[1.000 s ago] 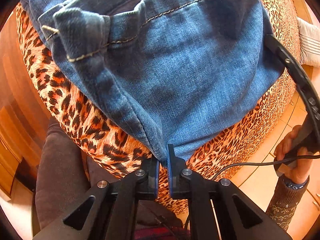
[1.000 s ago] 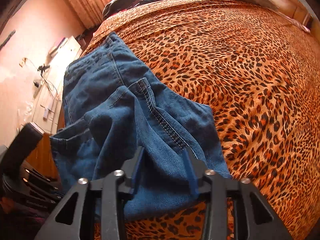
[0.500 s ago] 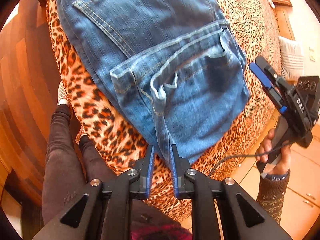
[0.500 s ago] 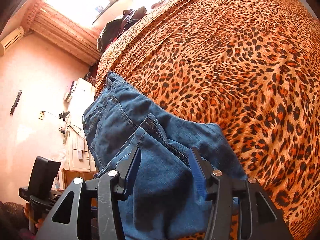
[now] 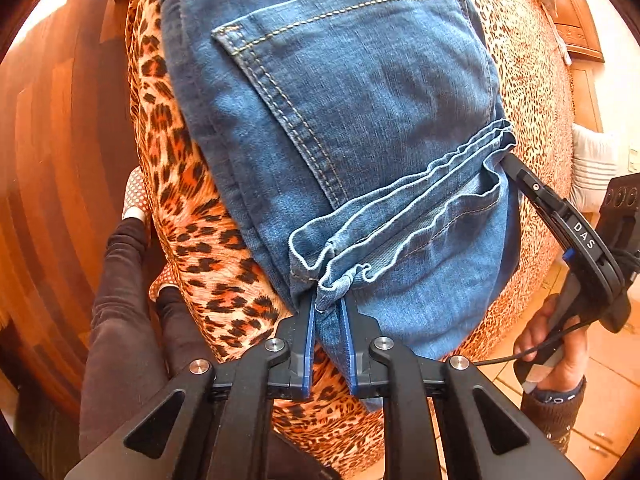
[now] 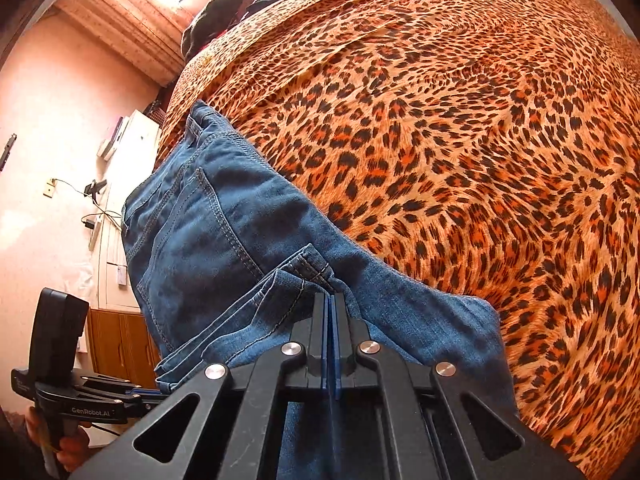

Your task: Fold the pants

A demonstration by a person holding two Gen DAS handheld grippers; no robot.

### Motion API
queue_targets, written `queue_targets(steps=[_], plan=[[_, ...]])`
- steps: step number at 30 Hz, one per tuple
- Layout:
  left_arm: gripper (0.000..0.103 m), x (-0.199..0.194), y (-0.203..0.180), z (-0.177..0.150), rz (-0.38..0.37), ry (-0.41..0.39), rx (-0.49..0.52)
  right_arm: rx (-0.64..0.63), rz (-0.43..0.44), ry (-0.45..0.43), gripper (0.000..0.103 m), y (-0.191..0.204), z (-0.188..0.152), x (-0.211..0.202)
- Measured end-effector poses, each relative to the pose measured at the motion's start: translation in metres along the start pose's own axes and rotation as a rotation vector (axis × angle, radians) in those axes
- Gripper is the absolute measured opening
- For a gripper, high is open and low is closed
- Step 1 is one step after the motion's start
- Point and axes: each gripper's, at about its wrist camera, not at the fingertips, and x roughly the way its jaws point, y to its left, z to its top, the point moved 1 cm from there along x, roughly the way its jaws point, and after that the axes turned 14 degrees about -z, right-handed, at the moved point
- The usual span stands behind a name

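Blue jeans [image 5: 360,100] lie folded on a leopard-print bed [image 5: 192,200], back pocket up, with the bunched leg hems [image 5: 400,216] laid across them below the pocket. My left gripper [image 5: 326,320] sits at the near edge of the jeans. Its jaws are closing, and a fold of denim fills the gap between the blue pads. My right gripper [image 5: 508,160] touches the right end of the hems. In the right wrist view its pads [image 6: 330,304] are pressed together with the tips against the hem [image 6: 296,280]. No cloth shows between them. The jeans [image 6: 208,240] lie near the bed's left edge.
The person's legs in dark trousers [image 5: 120,320] stand against the bed's near side, above a wooden floor [image 5: 48,160]. A hand [image 5: 552,344] holds the right gripper over a tiled floor. Dark clothes [image 6: 240,4] lie at the far end of the bed. A white cabinet [image 6: 132,144] stands by the wall.
The right jaws opened wide over the denim, then closed fully at the hem. The left view shifted along the jeans, so the back pocket and bunched hems now show.
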Motion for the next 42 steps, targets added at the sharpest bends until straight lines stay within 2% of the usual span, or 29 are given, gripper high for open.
queue_targets(steps=[3, 4, 5, 7, 8, 9, 10, 11, 13, 14, 15, 16, 17, 20, 21, 25, 28, 30, 32, 35, 37, 38, 40, 42], plan=[[0.018, -0.011, 0.010, 0.001, 0.025, 0.002, 0.022, 0.056, 0.030, 0.012, 0.002, -0.007, 0.002, 0.003], [0.018, -0.014, 0.013, -0.001, 0.007, 0.007, 0.007, 0.095, 0.046, 0.017, 0.003, -0.011, 0.003, 0.004], [0.017, -0.022, 0.019, -0.001, -0.018, 0.014, 0.002, 0.124, 0.082, 0.018, 0.008, -0.015, 0.004, 0.001], [0.017, -0.030, 0.012, -0.006, -0.058, 0.021, 0.039, 0.155, 0.177, -0.004, 0.010, -0.018, 0.006, -0.008], [0.017, -0.033, 0.007, -0.010, -0.072, 0.022, 0.068, 0.150, 0.193, -0.012, 0.019, -0.016, 0.008, -0.012], [0.018, -0.035, 0.002, -0.013, -0.073, 0.023, 0.097, 0.123, 0.190, -0.015, 0.039, -0.011, 0.010, -0.015], [0.020, -0.035, -0.003, -0.014, -0.065, 0.022, 0.124, 0.082, 0.169, -0.016, 0.048, -0.005, 0.011, -0.015], [0.028, -0.035, -0.006, -0.014, -0.050, 0.019, 0.148, 0.034, 0.135, -0.015, 0.056, 0.003, 0.012, -0.014], [0.033, -0.027, -0.012, -0.011, -0.021, 0.010, 0.172, -0.062, 0.090, -0.001, 0.056, 0.021, 0.012, -0.007], [0.032, -0.024, -0.012, -0.010, -0.001, 0.013, 0.180, -0.124, 0.029, -0.002, 0.048, 0.031, 0.012, -0.002], [0.032, -0.020, -0.011, -0.008, 0.031, 0.016, 0.184, -0.198, -0.046, -0.006, 0.020, 0.041, 0.008, 0.002], [0.029, -0.017, -0.009, -0.006, 0.070, 0.013, 0.183, -0.251, -0.086, 0.004, 0.009, 0.048, 0.007, 0.006], [0.019, -0.017, -0.008, -0.005, 0.106, 0.010, 0.176, -0.257, -0.106, -0.006, 0.009, 0.049, 0.008, 0.005], [0.015, -0.022, 0.007, -0.001, 0.074, -0.018, 0.119, -0.115, -0.041, -0.070, 0.009, 0.032, 0.025, -0.013], [0.015, -0.024, 0.011, 0.002, 0.066, -0.027, 0.105, -0.069, -0.047, -0.076, 0.009, 0.025, 0.030, -0.014], [0.014, -0.028, 0.029, 0.011, 0.001, -0.015, 0.040, 0.046, -0.014, 0.026, 0.010, 0.006, 0.032, 0.014], [0.014, -0.044, 0.039, 0.008, -0.070, -0.003, 0.002, 0.165, 0.087, 0.018, 0.019, -0.010, 0.030, 0.007], [0.014, -0.062, 0.041, 0.002, -0.127, 0.000, -0.006, 0.224, 0.181, -0.014, 0.035, -0.021, 0.027, -0.010], [0.014, -0.076, 0.036, -0.002, -0.141, -0.008, 0.027, 0.208, 0.150, -0.053, 0.045, -0.029, 0.021, -0.029], [0.017, -0.081, 0.015, -0.004, -0.158, -0.015, 0.091, 0.169, 0.067, -0.036, 0.045, -0.037, 0.010, -0.038], [0.023, -0.077, -0.003, 0.003, -0.130, -0.040, 0.160, 0.161, 0.029, -0.010, 0.045, -0.043, 0.001, -0.038], [0.030, -0.074, -0.011, 0.006, -0.105, -0.055, 0.196, 0.160, 0.021, -0.003, 0.045, -0.046, -0.003, -0.038], [0.032, -0.066, -0.024, 0.006, -0.037, -0.065, 0.252, 0.165, 0.043, -0.015, 0.045, -0.048, -0.014, -0.040], [0.030, -0.053, -0.023, 0.006, 0.123, -0.060, 0.299, 0.152, 0.045, -0.042, 0.045, -0.050, -0.025, -0.043]])
